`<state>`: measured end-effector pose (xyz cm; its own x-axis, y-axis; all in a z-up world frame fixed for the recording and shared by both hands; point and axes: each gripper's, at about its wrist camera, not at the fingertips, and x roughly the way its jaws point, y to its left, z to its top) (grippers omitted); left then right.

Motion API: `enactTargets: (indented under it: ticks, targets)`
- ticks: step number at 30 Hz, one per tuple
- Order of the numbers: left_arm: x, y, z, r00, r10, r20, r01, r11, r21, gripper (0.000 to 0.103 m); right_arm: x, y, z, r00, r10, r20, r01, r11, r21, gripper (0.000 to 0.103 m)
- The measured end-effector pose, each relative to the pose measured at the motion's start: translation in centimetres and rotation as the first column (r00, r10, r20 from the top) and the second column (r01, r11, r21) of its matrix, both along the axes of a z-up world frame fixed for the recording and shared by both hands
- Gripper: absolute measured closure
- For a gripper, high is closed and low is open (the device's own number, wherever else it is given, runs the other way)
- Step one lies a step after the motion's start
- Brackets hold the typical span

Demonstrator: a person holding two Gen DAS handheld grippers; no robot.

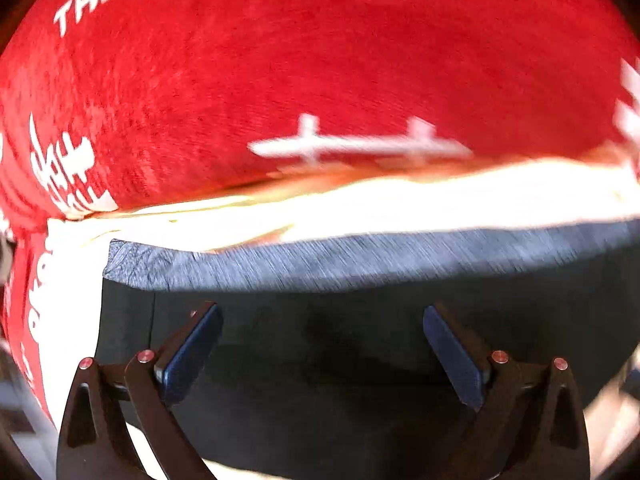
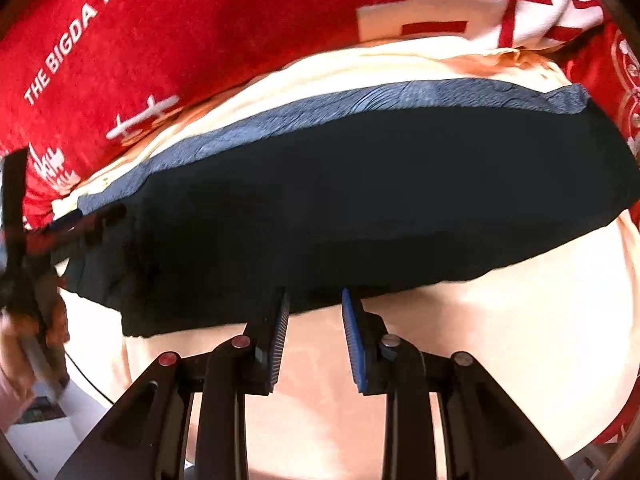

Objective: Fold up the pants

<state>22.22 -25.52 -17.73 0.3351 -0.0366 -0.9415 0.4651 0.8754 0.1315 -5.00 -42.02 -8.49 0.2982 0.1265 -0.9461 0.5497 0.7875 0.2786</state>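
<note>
The dark navy pants lie flat on a cream sheet, with a lighter blue-grey waistband strip along their far edge. In the left wrist view the pants fill the lower half, with the waistband beyond. My left gripper is open wide over the dark cloth and holds nothing. My right gripper is open, its blue pads at the near edge of the pants, with nothing between them. The left gripper shows blurred at the far left of the right wrist view.
A red blanket with white lettering lies beyond the pants, also in the left wrist view. A white cloth with red marks sits at the back right. The bed edge and floor show at lower left.
</note>
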Motion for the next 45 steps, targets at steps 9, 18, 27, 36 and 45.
enactTargets:
  ticks: [9, 18, 27, 36, 45]
  targets:
    - [4.7, 1.3, -4.8, 0.991, 0.136, 0.01, -0.136, 0.982, 0.132, 0.002, 0.5, -0.2, -0.7, 1.0, -0.015, 0.009, 0.015, 1.0, 0.015, 0.073]
    - [-1.1, 0.1, 1.0, 0.998, 0.017, -0.056, -0.013, 0.997, 0.07, 0.002, 0.1, -0.9, -0.3, 0.997, -0.07, 0.01, 0.069, 0.996, 0.051, 0.073]
    - [-10.5, -8.6, 1.9, 0.977, -0.17, -0.126, 0.17, 0.985, -0.014, 0.002, -4.1, -4.3, 0.1, 0.986, -0.168, 0.003, 0.168, 0.985, 0.034, 0.073]
    - [-14.9, -13.5, -1.5, 0.967, -0.199, -0.161, 0.208, 0.977, 0.04, 0.002, -11.2, -14.5, -0.6, 0.883, -0.469, 0.001, 0.467, 0.879, -0.099, 0.073]
    - [-15.5, -13.0, -1.5, 0.977, -0.16, -0.139, 0.169, 0.984, 0.05, 0.002, -11.0, -19.8, -1.9, 0.88, -0.474, 0.012, 0.463, 0.855, -0.233, 0.095]
